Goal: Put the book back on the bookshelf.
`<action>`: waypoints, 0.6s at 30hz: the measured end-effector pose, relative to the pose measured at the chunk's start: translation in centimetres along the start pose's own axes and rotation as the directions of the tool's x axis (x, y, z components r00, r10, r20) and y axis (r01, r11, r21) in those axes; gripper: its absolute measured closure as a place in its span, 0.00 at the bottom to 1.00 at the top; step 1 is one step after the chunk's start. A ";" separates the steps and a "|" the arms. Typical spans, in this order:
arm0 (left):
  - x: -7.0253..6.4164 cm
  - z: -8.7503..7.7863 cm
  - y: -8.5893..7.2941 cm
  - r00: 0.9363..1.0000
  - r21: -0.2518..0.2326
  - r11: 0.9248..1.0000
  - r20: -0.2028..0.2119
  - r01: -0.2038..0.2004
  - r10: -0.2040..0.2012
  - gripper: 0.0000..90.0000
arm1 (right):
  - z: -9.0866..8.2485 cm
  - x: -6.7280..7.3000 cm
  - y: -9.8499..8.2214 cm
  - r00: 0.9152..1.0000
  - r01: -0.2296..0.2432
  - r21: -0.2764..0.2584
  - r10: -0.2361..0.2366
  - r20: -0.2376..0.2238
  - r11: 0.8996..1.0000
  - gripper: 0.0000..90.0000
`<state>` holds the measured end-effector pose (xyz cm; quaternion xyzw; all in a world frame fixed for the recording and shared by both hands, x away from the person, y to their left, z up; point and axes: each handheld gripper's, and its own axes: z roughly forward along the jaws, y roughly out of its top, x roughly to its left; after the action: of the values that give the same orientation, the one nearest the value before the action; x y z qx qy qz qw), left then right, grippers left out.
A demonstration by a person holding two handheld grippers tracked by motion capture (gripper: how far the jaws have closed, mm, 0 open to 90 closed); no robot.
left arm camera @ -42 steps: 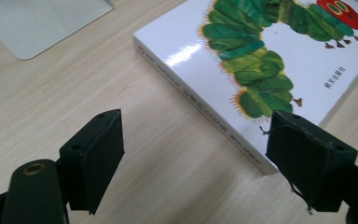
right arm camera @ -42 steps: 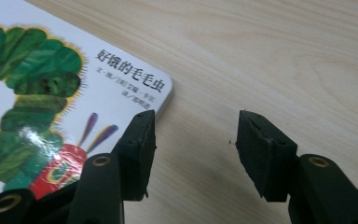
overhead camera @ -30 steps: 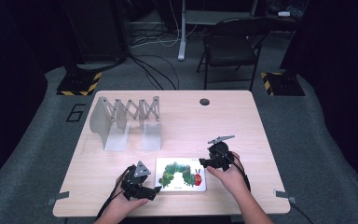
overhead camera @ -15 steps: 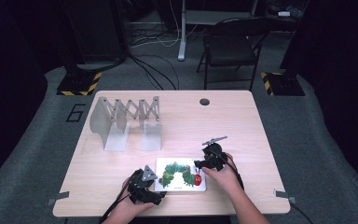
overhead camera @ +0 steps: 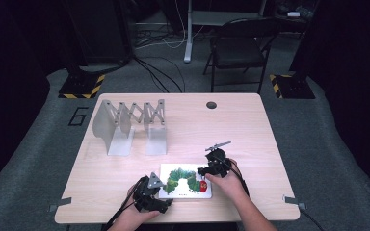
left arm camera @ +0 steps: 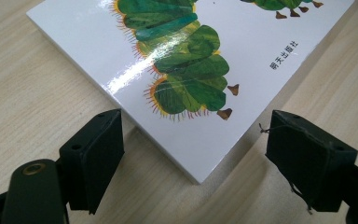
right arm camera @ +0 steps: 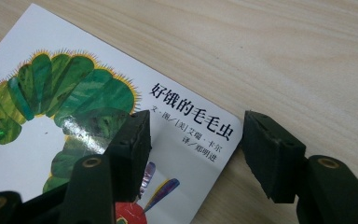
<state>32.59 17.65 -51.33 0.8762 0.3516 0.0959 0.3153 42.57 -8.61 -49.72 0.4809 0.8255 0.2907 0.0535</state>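
**Two grippers being set at opposite corners of a picture book**

A white picture book with a green caterpillar on its cover is being seen lying flat on the wooden table, low in the high view and close to the table's near edge. At the book's lower left corner, the left gripper is being held in a hand that comes in from the bottom of the frame. In the left gripper view its jaws are being kept wide apart, one at the lower left and one at the lower right, with the book's corner pointing down into the gap between them (neither pad is being pressed against it, and nothing is being held).

Just right of the book, the right gripper is being held at the corner beside the caterpillar's red head. In the right gripper view its jaws have just been opening: one pad is being seen over the cover near the printed title, the other out over bare wood, with the book's corner between them and no grip being made on it.

Further up and to the left in the high view, a grey folding rack is being left standing, well apart from both hands.
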 end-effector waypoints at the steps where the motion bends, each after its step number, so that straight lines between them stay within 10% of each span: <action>1: -0.1 0.0 -0.1 1.000 -0.006 1.000 -0.009 -0.001 0.001 0.21 | 0.0 0.1 0.0 1.000 0.000 0.006 0.000 -0.006 1.000 0.47; 18: -1.1 0.1 -0.3 0.999 0.001 1.000 -0.037 0.011 -0.011 0.16 | -0.7 0.6 0.3 1.000 -0.002 -0.008 0.002 0.006 1.000 0.49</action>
<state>31.67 16.99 -51.53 0.8726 0.3623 0.1100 0.3087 42.24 -8.27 -48.83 0.4825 0.8236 0.2925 0.0577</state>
